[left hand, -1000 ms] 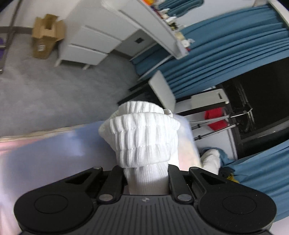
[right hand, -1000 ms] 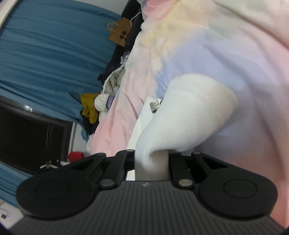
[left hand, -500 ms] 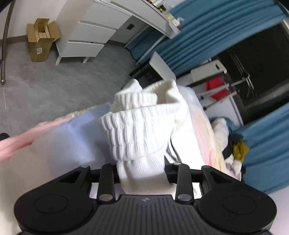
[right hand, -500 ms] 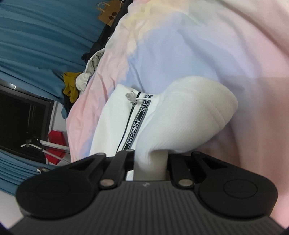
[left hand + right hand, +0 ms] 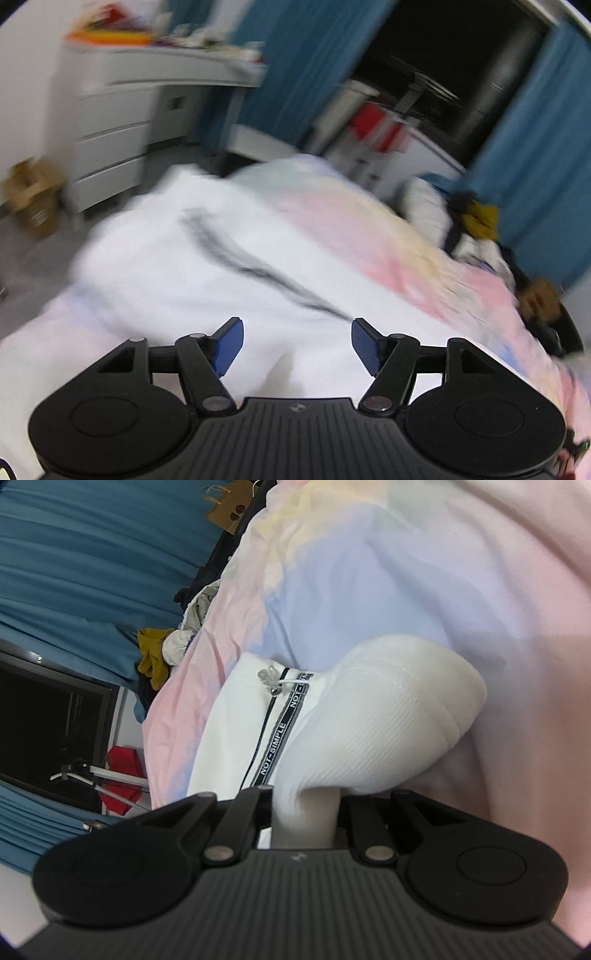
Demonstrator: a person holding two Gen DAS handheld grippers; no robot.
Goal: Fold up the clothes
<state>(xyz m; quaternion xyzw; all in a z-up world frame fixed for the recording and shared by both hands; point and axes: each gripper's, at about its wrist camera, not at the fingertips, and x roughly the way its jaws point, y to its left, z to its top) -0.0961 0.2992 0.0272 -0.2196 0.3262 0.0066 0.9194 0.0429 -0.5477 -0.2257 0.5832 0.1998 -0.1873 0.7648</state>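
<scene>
Left gripper (image 5: pixel 297 345): jaws apart, just been opening, nothing between the blue pads (image 5: pixel 229 343). Hangs over the white garment (image 5: pixel 177 273), clear of the cloth. Left view smeared by motion blur, so detail poor.

Right gripper (image 5: pixel 304 814): clamped tight on a ribbed cuff (image 5: pixel 384 734) of the same white garment; cuff bulges out ahead of the jaws.

White garment lies spread on the pastel bedspread (image 5: pixel 424 572), pink, blue and yellow patches. Black tape with "NOT-SIMPLE" lettering (image 5: pixel 282 731) runs down the front, white drawstring with clear toggle (image 5: pixel 271 677) beside it.

Background: blue curtains (image 5: pixel 74 554), white drawer unit (image 5: pixel 107 122), cardboard box (image 5: pixel 33 199) on the floor, heap of mixed clothes (image 5: pixel 469 221) at the far edge of the bed, dark window (image 5: pixel 461 62), something red (image 5: pixel 373 125) near the window, identity unclear.
</scene>
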